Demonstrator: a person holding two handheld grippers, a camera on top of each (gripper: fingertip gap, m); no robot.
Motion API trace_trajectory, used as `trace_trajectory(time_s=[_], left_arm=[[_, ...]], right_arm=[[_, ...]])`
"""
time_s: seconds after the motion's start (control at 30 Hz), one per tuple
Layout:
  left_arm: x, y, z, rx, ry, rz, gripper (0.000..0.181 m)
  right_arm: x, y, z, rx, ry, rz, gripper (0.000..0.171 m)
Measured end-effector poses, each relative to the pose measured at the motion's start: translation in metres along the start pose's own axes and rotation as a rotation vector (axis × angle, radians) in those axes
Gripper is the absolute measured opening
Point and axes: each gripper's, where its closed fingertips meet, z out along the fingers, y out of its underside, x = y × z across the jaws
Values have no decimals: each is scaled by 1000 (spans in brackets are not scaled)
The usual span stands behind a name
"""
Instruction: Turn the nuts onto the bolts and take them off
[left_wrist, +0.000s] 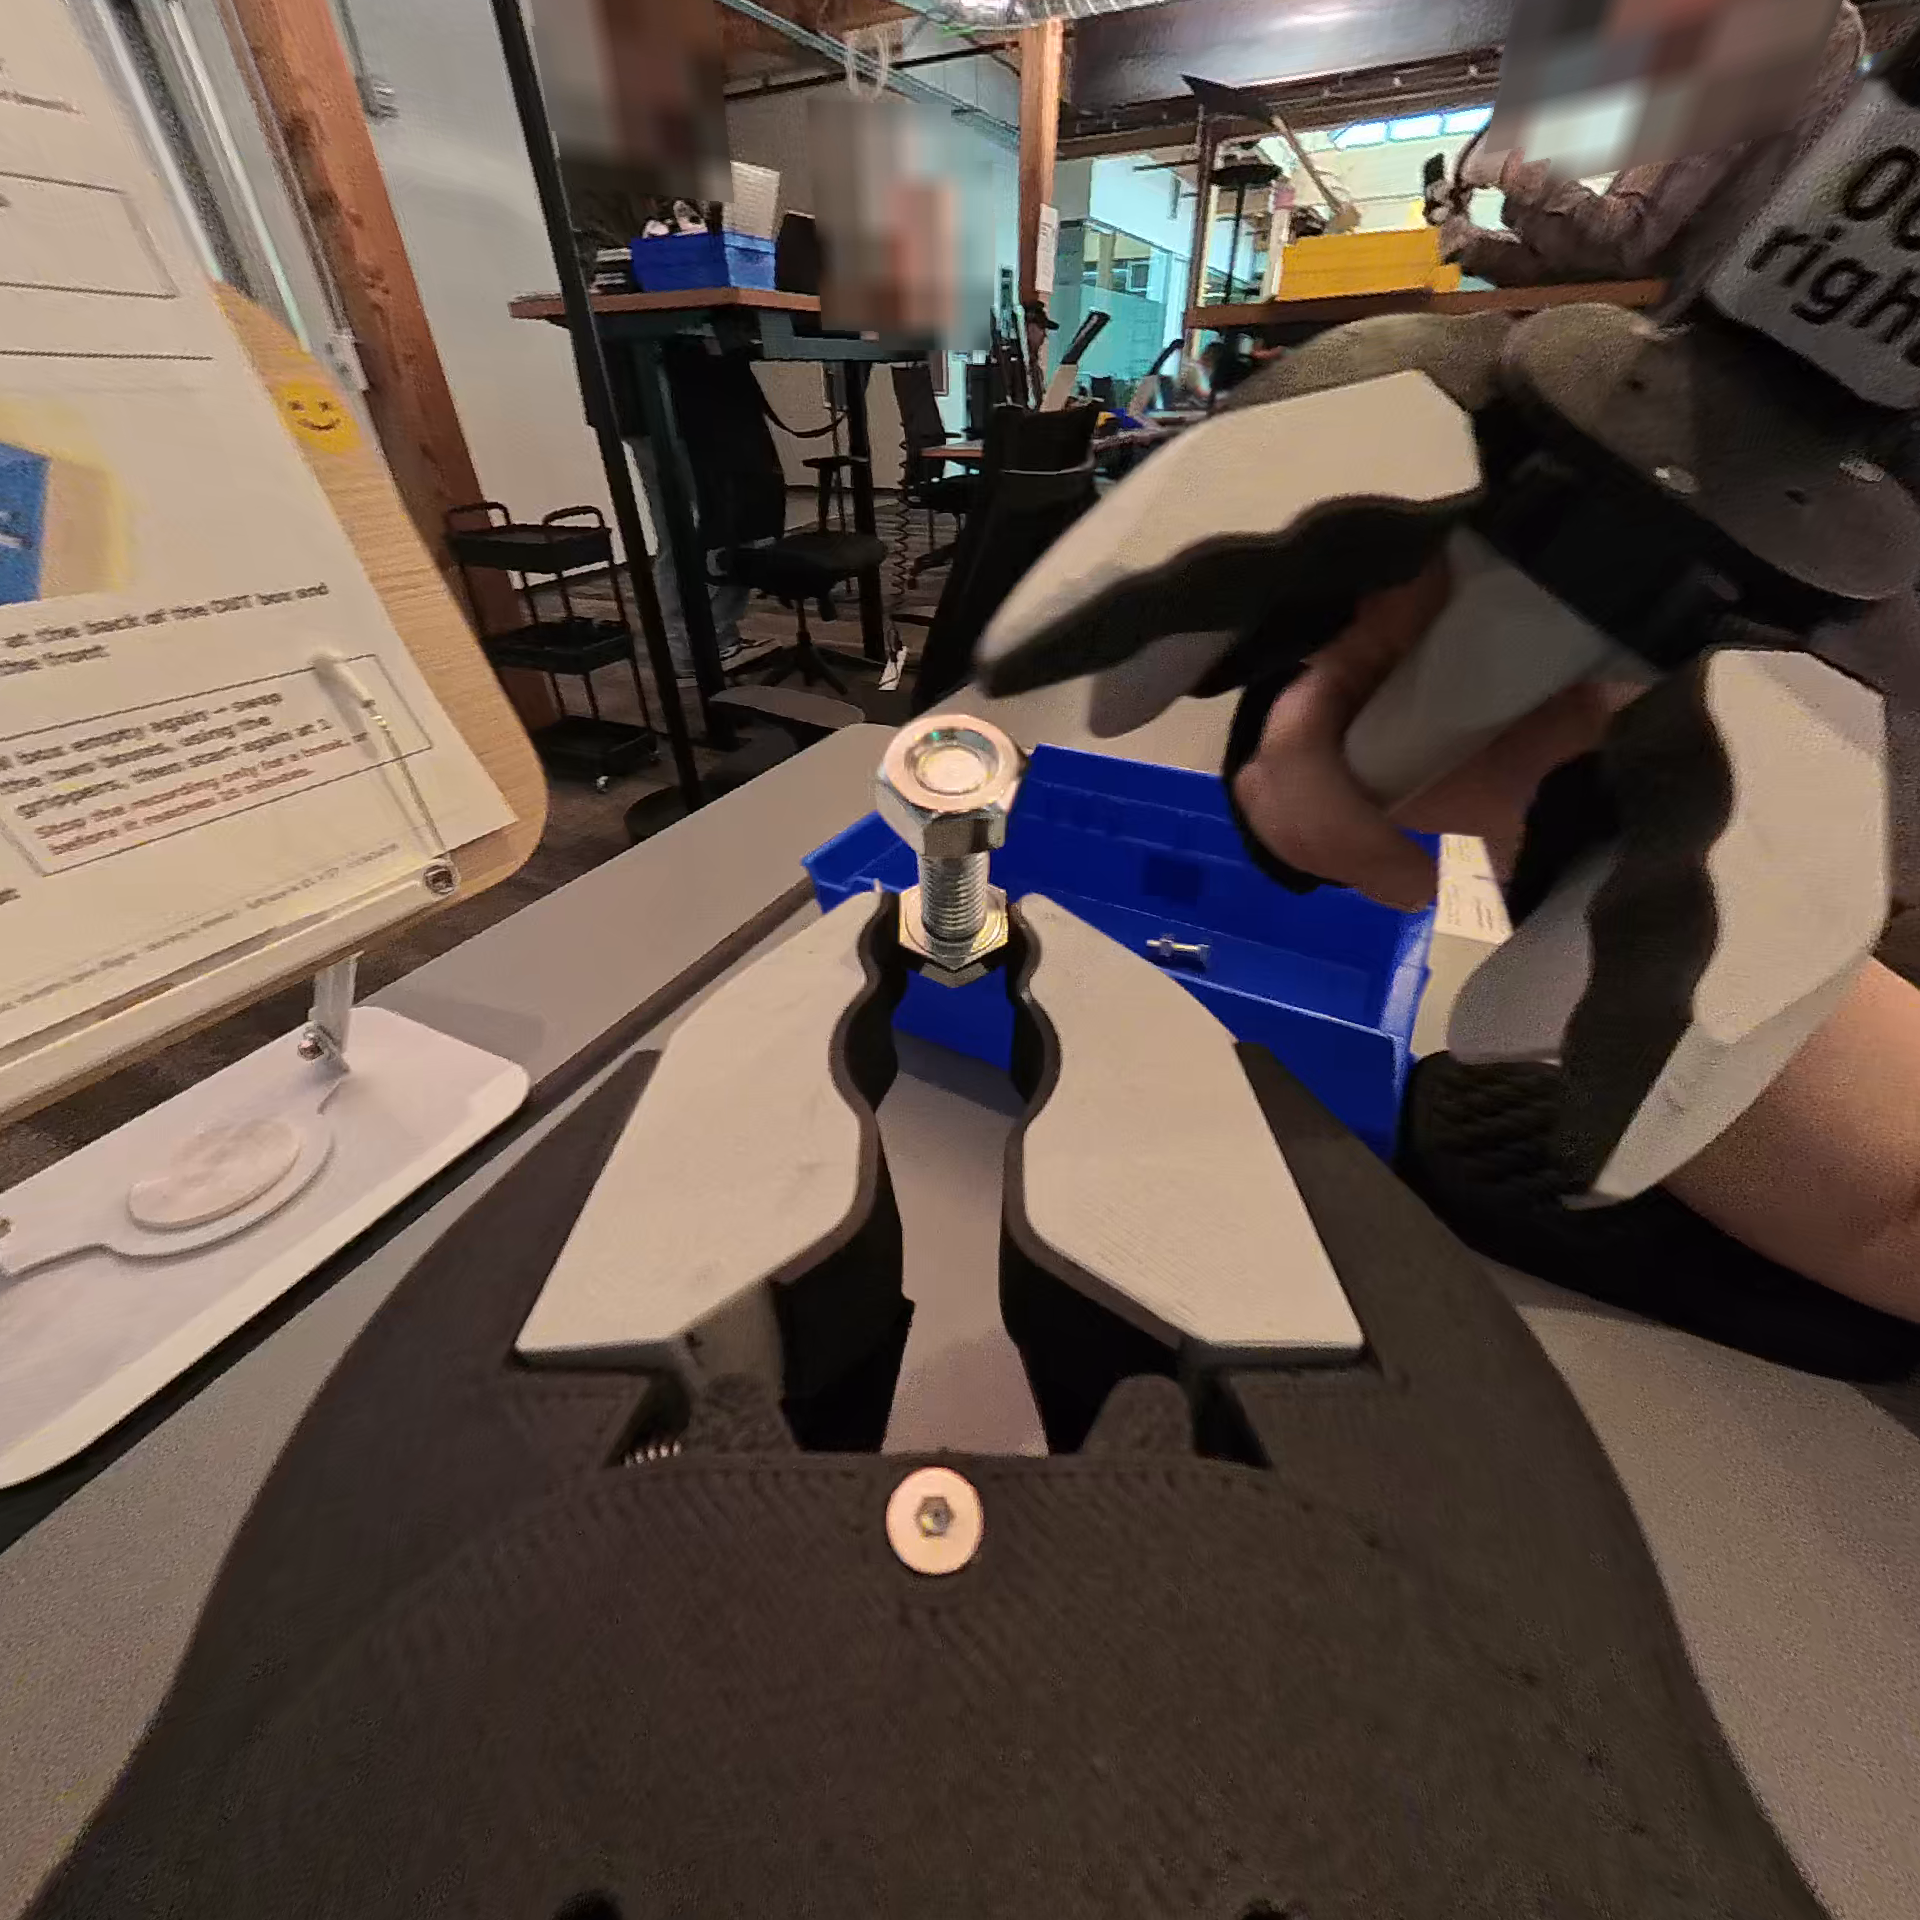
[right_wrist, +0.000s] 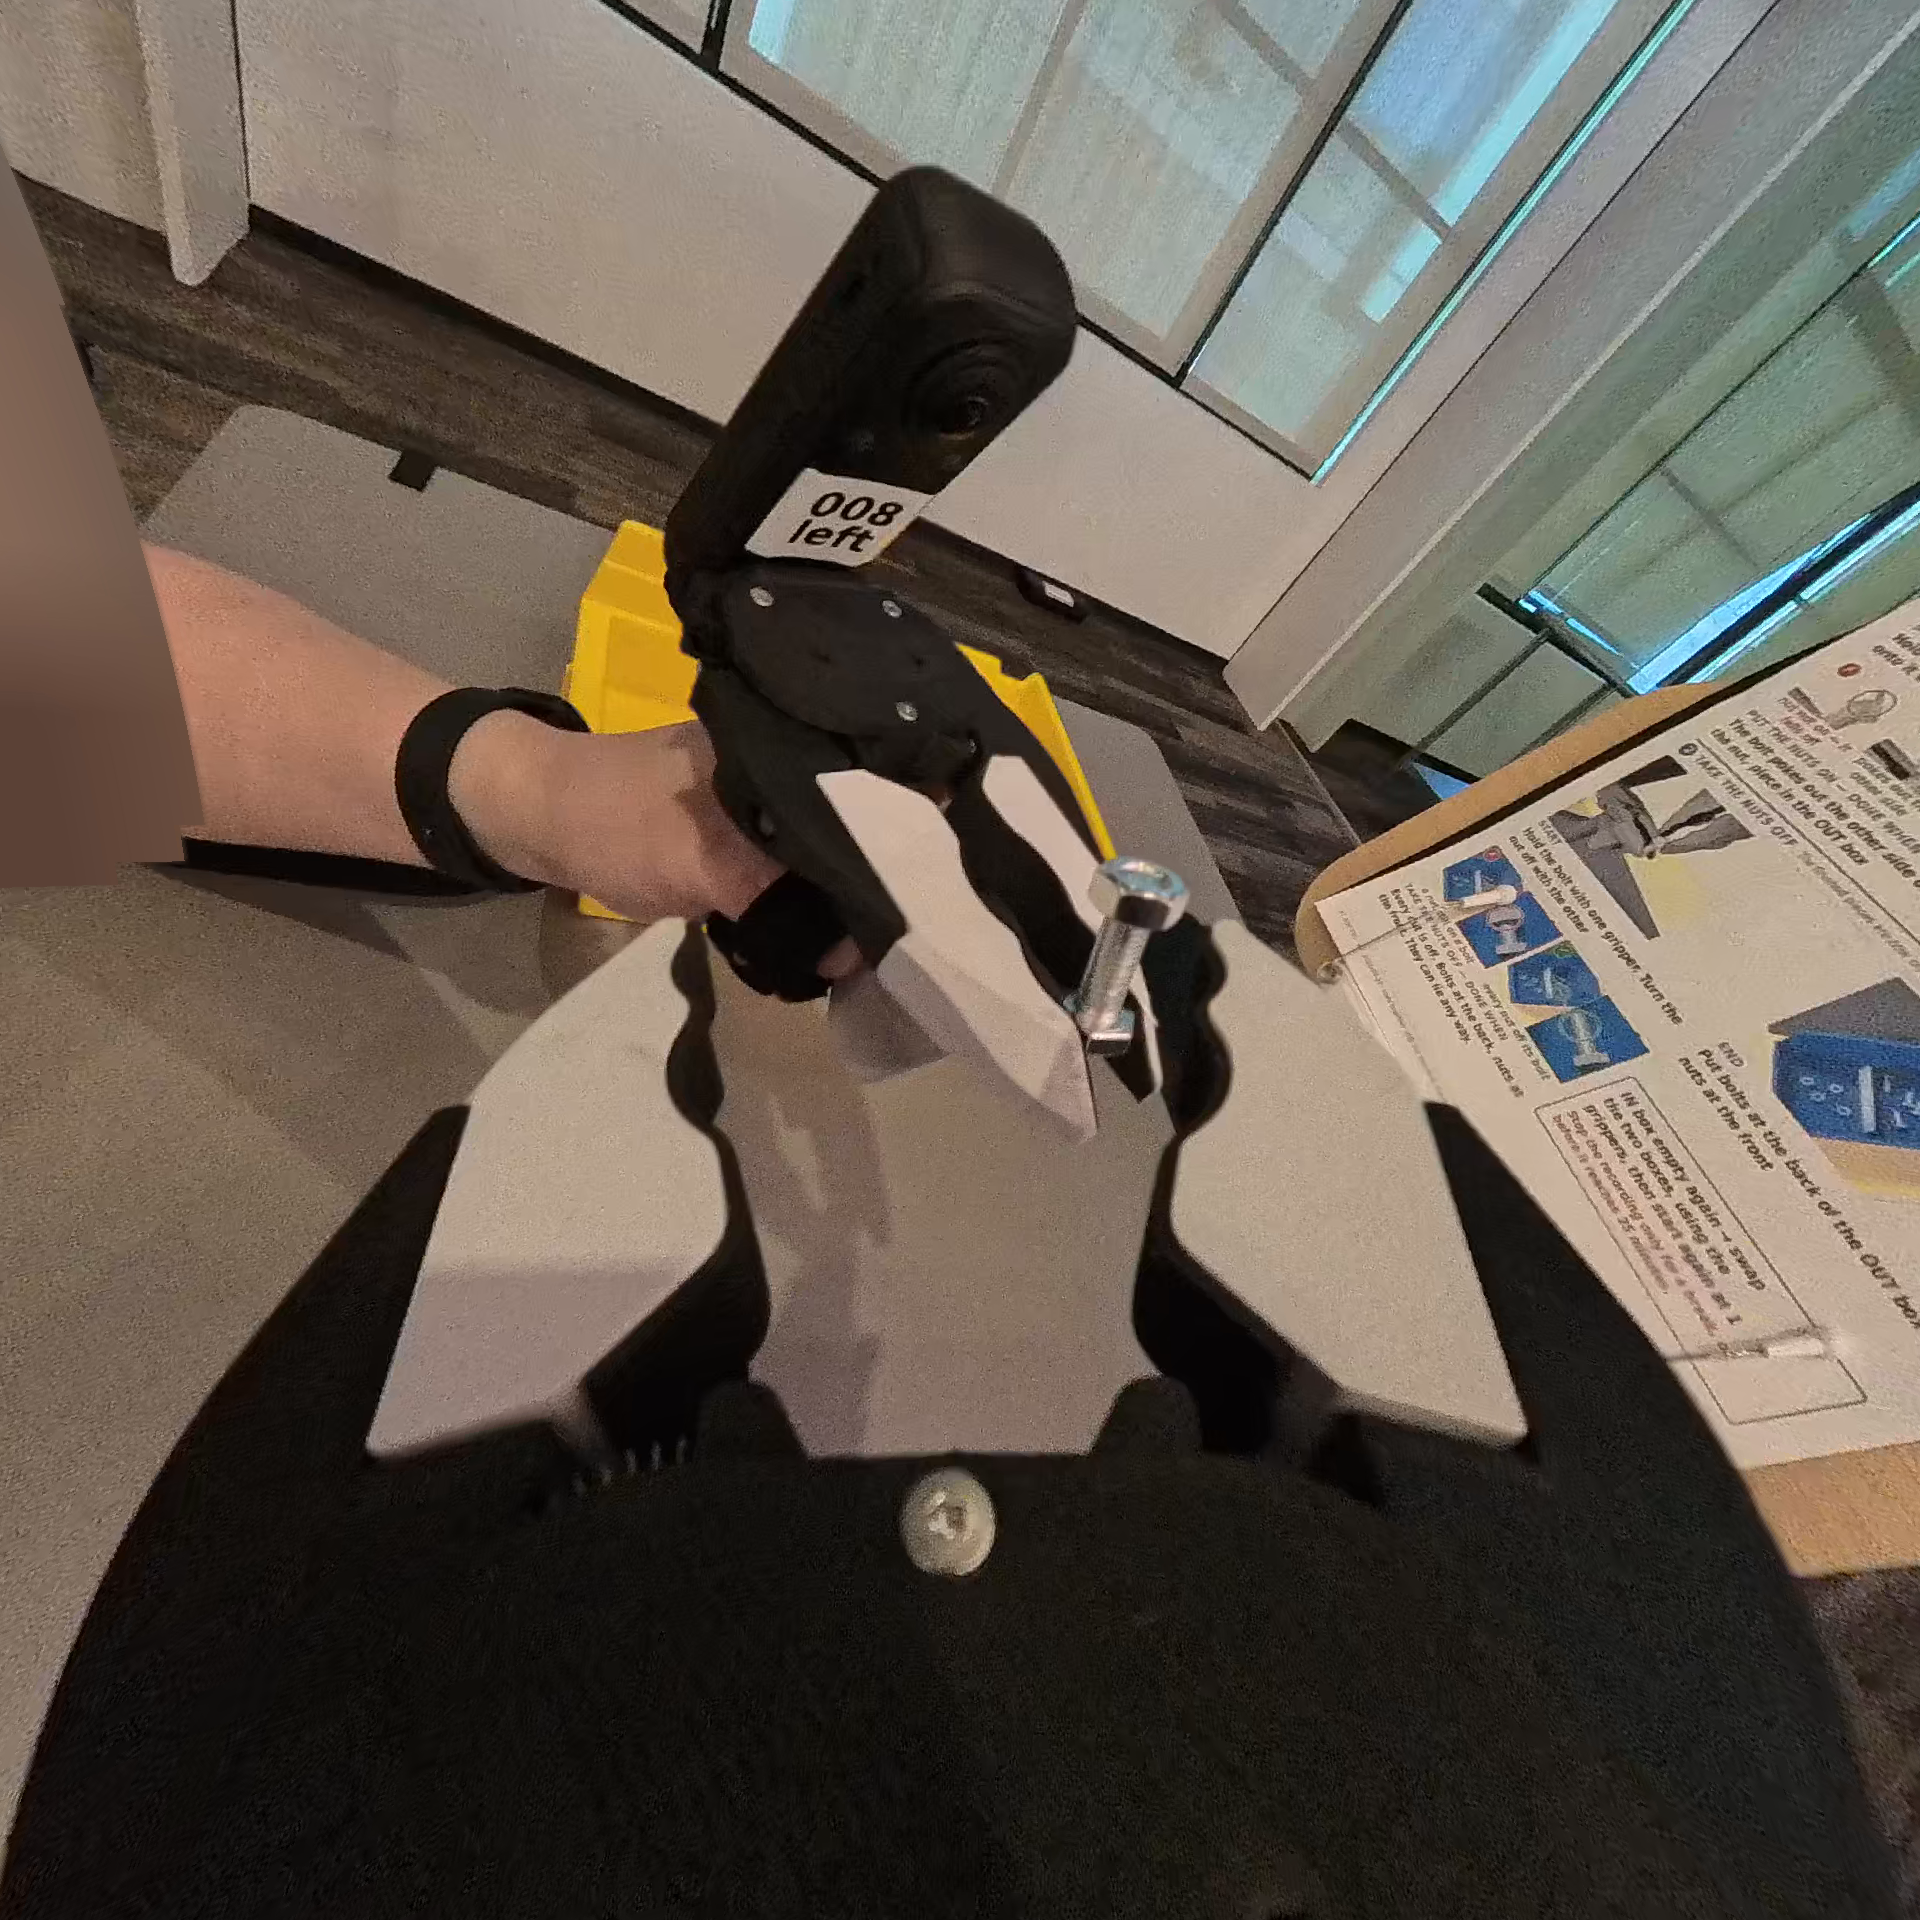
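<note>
A steel bolt (left_wrist: 951, 831) stands upright with its hex head on top. A nut (left_wrist: 953, 932) sits low on its thread. My left gripper (left_wrist: 951, 940) is shut on the nut, holding it in the notch near its fingertips above the table. In the right wrist view the bolt (right_wrist: 1122, 951) leans in the left gripper (right_wrist: 1112, 1044). My right gripper (right_wrist: 945, 935) is open and empty, with its jaws wide on either side of the bolt and not touching it. One of its fingers (left_wrist: 1247, 488) hangs above and right of the bolt head.
A blue bin (left_wrist: 1247, 831) sits just behind the bolt with a small bolt (left_wrist: 1179, 948) inside. A yellow bin (right_wrist: 623, 665) stands behind the left hand. An instruction sheet on a wooden stand (left_wrist: 208, 675) is at the left, also shown in the right wrist view (right_wrist: 1662, 1091). The table (left_wrist: 623, 935) is grey. There is about 6 cm between the tips of the two grippers.
</note>
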Motion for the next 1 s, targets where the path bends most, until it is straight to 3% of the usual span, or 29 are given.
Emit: trace_trajectory(time_s=[0.23, 0.3, 0.43, 0.67, 0.7, 0.77, 0.8, 1.0], left_arm=[[6, 5, 4, -29, 15, 11, 18], [-3, 1, -1, -6, 7, -33, 17], [0, -1, -1, 0, 19, -10, 18], [14, 8, 7, -52, 51, 26, 18], [10, 8, 6, -51, 42, 13, 18], [2, 4, 2, -28, 28, -13, 17], [2, 3, 0, -25, 35, -20, 17], [20, 7, 8, -56, 66, 45, 18]], right_arm=[[-10, 9, 5, -48, -56, -7, 92], [-23, 7, -6, -60, -143, -10, 72], [0, -1, -7, -23, 1, -1, 85], [-11, 14, 6, -91, -38, -52, 94], [-14, 14, 1, -103, -59, -67, 92], [-21, 9, -10, -89, -116, -54, 73], [-18, 3, -12, -56, -98, -42, 73], [-3, 10, 5, -53, -8, -21, 92]])
